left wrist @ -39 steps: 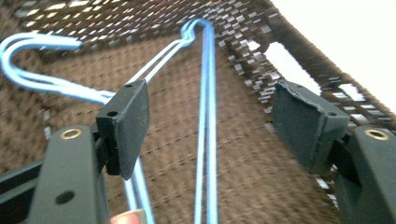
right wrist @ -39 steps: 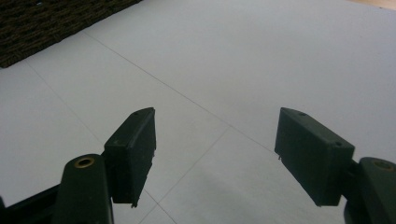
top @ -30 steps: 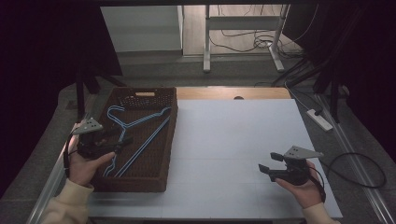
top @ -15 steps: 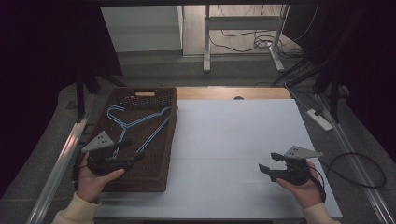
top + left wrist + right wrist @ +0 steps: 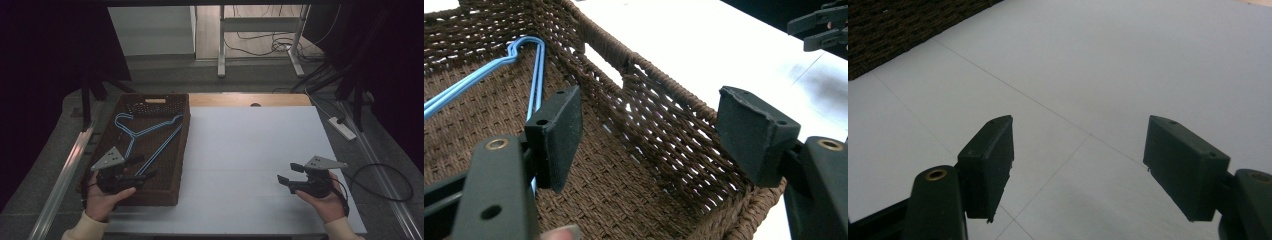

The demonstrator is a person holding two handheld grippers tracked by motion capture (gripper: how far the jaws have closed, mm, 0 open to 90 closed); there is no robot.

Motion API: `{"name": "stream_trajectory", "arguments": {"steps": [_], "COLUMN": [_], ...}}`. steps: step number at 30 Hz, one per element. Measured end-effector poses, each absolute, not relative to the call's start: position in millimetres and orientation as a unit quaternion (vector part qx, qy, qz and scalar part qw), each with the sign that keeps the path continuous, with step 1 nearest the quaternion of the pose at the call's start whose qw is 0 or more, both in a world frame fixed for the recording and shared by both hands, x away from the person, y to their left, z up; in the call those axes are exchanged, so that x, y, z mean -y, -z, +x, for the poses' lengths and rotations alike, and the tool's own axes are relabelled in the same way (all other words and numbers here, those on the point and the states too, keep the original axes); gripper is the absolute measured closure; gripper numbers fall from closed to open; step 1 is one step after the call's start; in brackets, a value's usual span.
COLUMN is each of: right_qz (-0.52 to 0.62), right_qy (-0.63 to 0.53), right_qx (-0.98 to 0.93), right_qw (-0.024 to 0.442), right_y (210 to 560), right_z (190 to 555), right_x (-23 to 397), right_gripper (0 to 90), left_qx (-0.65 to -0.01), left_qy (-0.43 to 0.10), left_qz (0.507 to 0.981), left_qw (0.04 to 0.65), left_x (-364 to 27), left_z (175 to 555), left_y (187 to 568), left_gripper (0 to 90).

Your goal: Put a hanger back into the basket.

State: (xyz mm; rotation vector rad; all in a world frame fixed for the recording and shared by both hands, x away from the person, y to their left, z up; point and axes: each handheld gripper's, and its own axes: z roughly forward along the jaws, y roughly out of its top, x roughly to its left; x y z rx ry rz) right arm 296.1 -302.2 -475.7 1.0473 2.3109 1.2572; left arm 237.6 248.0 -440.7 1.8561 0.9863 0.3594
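Note:
A brown woven basket (image 5: pixel 180 150) stands on the left of the white table (image 5: pixel 250 150), and blue wire hangers (image 5: pixel 150 131) lie inside it. My left gripper (image 5: pixel 142 167) hovers over the basket's near end, jaws open and pointing right, with nothing between them. In the left gripper view the open gripper (image 5: pixel 654 125) faces the basket's inner wall (image 5: pixel 664 130), with a blue hanger (image 5: pixel 531 75) just behind the left pad. My right gripper (image 5: pixel 289 173) is held low over the table's near right part, open and empty. The right gripper view shows the same open gripper (image 5: pixel 1078 160) over bare white table (image 5: pixel 1098 65).
A white power strip (image 5: pixel 342 127) lies off the table's right edge, and a black cable (image 5: pixel 390 185) loops beside it. A wooden strip (image 5: pixel 250 100) runs along the table's far edge. A metal rail (image 5: pixel 65 170) runs left of the basket. The basket's edge (image 5: pixel 898 30) lies far left of my right gripper.
My left hand has moved along the basket towards its near end and dropped a little. The right hand has stayed where it was. Both jaws are as wide as before.

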Motion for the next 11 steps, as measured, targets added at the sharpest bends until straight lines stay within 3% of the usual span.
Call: {"name": "stream_trajectory", "arguments": {"steps": [11], "right_qz": [0.368], "right_qy": [-0.437], "right_qx": [-0.805], "right_qw": [0.159], "right_y": [474.9], "right_z": [296.5], "right_x": [302.8], "right_gripper": [28.8], "left_qx": [-0.404], "left_qy": [-0.15], "left_qz": [0.766], "left_qw": [0.478], "left_x": [-246.3], "left_z": [238.1], "left_y": [442.6], "left_gripper": [27.5]}}
